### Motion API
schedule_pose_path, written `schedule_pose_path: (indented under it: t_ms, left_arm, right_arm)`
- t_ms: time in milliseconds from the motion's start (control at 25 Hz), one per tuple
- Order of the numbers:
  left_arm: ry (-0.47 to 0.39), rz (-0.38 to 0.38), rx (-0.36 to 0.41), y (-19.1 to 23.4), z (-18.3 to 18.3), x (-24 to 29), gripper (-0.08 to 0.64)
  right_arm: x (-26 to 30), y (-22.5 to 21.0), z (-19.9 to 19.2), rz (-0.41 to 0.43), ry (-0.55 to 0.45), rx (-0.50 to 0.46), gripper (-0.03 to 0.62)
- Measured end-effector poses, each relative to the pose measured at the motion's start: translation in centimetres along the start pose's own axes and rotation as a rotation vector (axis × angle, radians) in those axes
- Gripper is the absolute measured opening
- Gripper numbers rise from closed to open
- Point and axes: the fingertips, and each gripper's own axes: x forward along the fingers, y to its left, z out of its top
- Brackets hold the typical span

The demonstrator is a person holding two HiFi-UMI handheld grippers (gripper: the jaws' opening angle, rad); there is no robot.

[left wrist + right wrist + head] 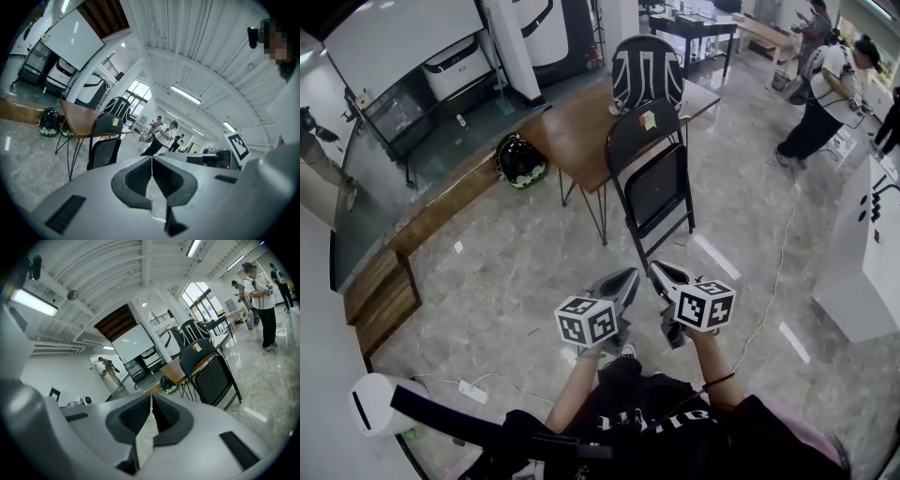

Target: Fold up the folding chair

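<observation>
The black folding chair [654, 180] stands on the marble floor against the corner of a wooden table [581, 131], its seat tipped up flat against the back. A small coloured sticker sits on its backrest. It also shows in the left gripper view, chair [106, 143], and in the right gripper view, chair [210, 369]. My left gripper [628, 278] and right gripper [661, 272] hover side by side close to my body, a good step short of the chair. Both point toward it. Each has its jaws shut with nothing between them, left gripper [152, 159] and right gripper [151, 397].
A black-and-white striped chair [647, 70] stands behind the table. A green-black helmet [520, 161] lies by a low wooden bench [389, 286]. A white counter [872, 253] is at the right, a power strip [475, 391] and cables on the floor. People [825, 94] stand far right.
</observation>
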Motion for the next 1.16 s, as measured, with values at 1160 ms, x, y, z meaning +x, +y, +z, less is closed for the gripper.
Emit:
schedule_pose_path:
  t_ms: [1160]
  left_arm:
    - [0.036,0.045,0.039,-4.1,-2.9,1.4,0.006]
  right_arm:
    - [-4.3,-3.0,-0.9,0.021,-0.018,0.039,0.025]
